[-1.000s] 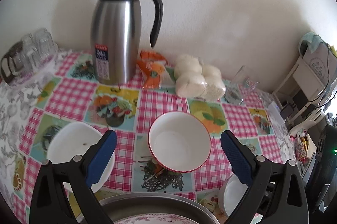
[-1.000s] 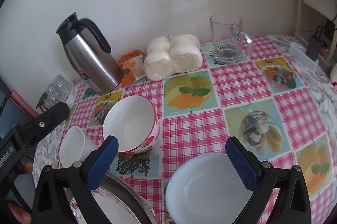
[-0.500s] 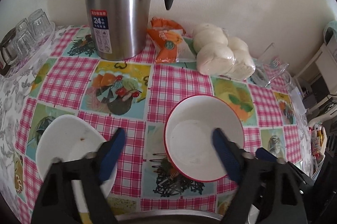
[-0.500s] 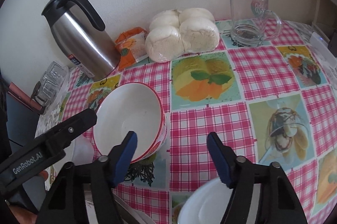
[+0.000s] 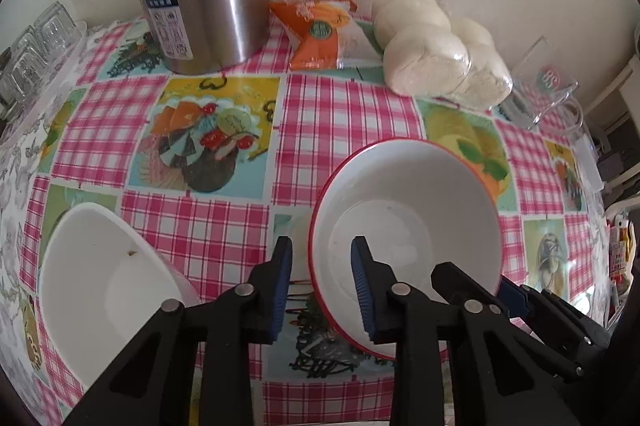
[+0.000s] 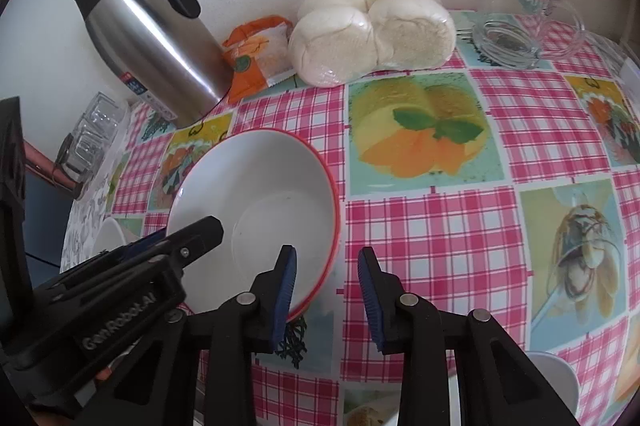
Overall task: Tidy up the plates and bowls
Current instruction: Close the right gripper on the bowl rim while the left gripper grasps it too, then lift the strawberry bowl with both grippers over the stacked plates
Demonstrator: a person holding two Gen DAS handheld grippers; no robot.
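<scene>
Checked tablecloth (image 5: pixel 208 226), then red-rimmed bowl (image 5: pixel 404 209) at its centre — nearer than a second ago. Left gripper (image 5: pixel 322 290) and right gripper (image 6: pixel 326 294), formerly wide, now straddle opposite rims, narrowed, jaws not yet touching.

"24" on thermos label (image 5: pixel 165 13), "GenRobot.AI" on left gripper (image 6: pixel 120 322)

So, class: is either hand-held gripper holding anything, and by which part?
Both straddle the red-rimmed bowl's near rim: left hand-held gripper, right hand-held gripper. Neither has clamped yet.
</scene>
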